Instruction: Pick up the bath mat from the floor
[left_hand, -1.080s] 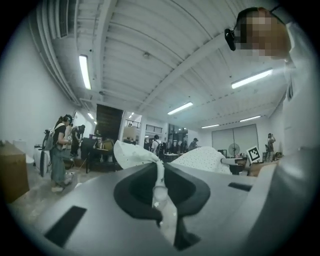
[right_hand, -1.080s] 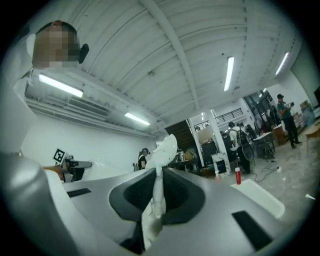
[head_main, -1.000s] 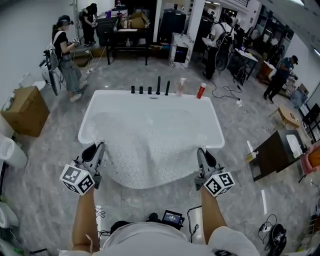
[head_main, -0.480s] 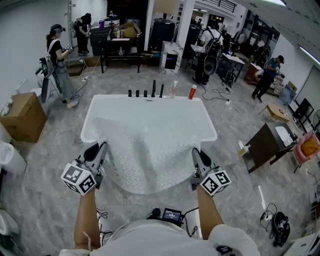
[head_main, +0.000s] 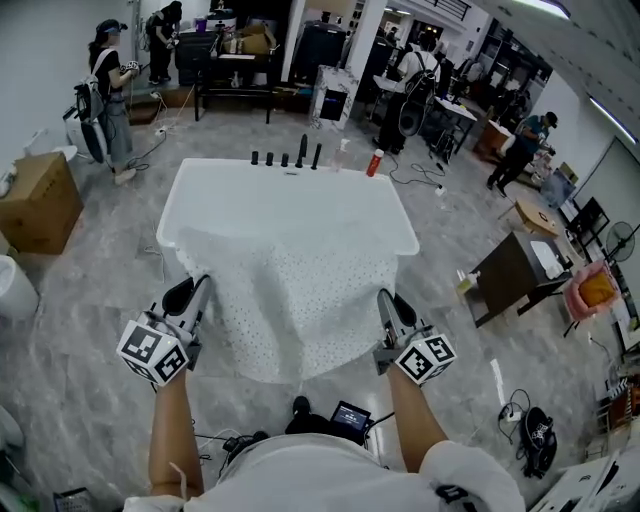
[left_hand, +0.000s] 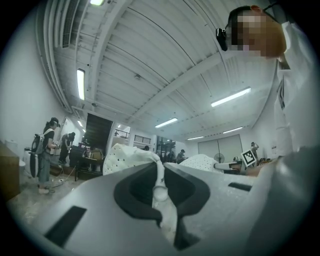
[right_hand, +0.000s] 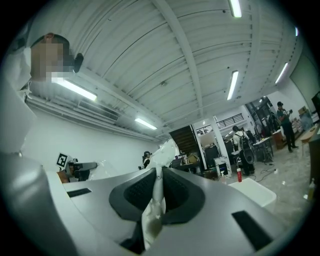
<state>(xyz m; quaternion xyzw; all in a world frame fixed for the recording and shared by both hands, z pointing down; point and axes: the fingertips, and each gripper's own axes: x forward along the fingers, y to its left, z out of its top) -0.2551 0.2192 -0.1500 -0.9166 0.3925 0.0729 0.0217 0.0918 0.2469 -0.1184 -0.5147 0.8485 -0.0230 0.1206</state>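
Nearest to me, a small screen device sits at my waist, with black cables trailing on the grey marble floor beside it. Just beyond, my left hand-held gripper is clenched on the near left corner of the bath mat. In its own view a thin white fold of mat is pinched tight between the jaws. My right hand-held gripper is clenched on the near right corner in the same way, with a strip of mat squeezed between its jaws.

The white, perforated mat is stretched between the two hand-held grippers. Its near edge sags in a curve between them, and the floor shows under that edge. Its far part spreads over the near end of a white bathtub; I cannot tell whether it rests on the rim.

On the tub's far rim stands a row of black fittings, with a clear bottle and a red bottle to their right. A cardboard box sits on the floor at the left, and a dark counter stands to the right. Farther off, people stand among tables and equipment.
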